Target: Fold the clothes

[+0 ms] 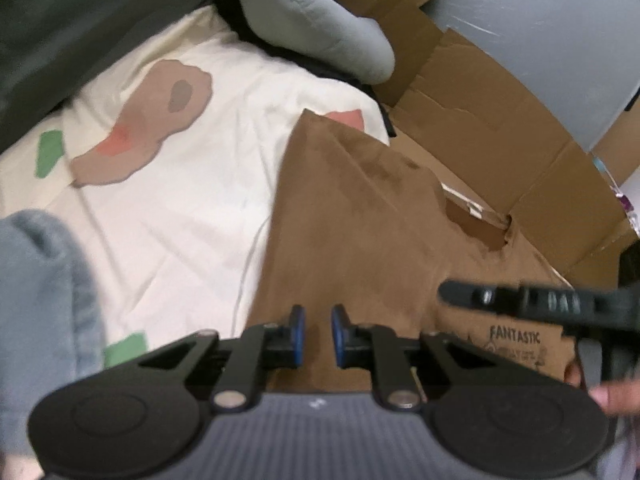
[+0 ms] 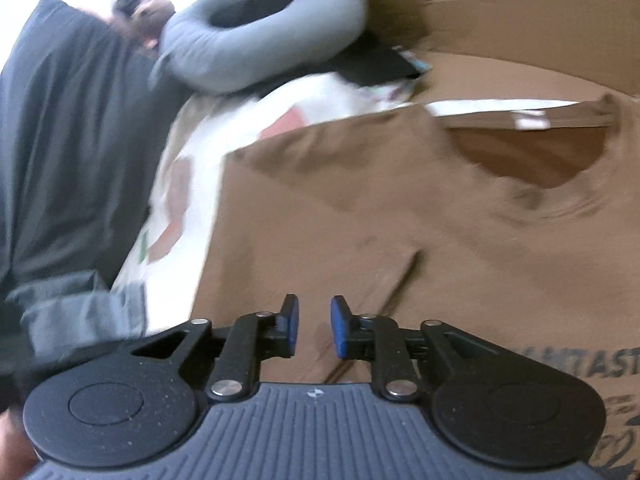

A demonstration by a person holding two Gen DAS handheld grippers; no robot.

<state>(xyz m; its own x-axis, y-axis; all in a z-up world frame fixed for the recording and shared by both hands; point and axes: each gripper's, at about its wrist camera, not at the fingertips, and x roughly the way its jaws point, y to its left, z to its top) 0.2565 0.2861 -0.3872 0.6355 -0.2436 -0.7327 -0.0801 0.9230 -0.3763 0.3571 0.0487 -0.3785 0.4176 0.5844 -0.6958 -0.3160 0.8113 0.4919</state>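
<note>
A brown T-shirt (image 1: 360, 220) lies flat on a white patterned bedsheet (image 1: 192, 200), its neck opening (image 2: 528, 156) at the far end and a dark "FANTASTIC" print (image 1: 516, 338) near me. My left gripper (image 1: 318, 332) hovers over the shirt's near part. Its blue pads stand a narrow gap apart, and only flat brown cloth shows between them. My right gripper (image 2: 315, 328) is also low over the shirt, jaws slightly apart with nothing pinched. In the left wrist view its black linkage (image 1: 520, 300) reaches in from the right, above the print.
A grey curved pillow (image 1: 320, 20) lies at the far end of the sheet. Flattened cardboard (image 1: 500, 128) spreads beyond and right of the shirt. A dark blanket (image 1: 80, 20) lines the left side. A blue-grey garment (image 1: 40, 300) sits at the near left. A hand (image 1: 616, 396) shows at right.
</note>
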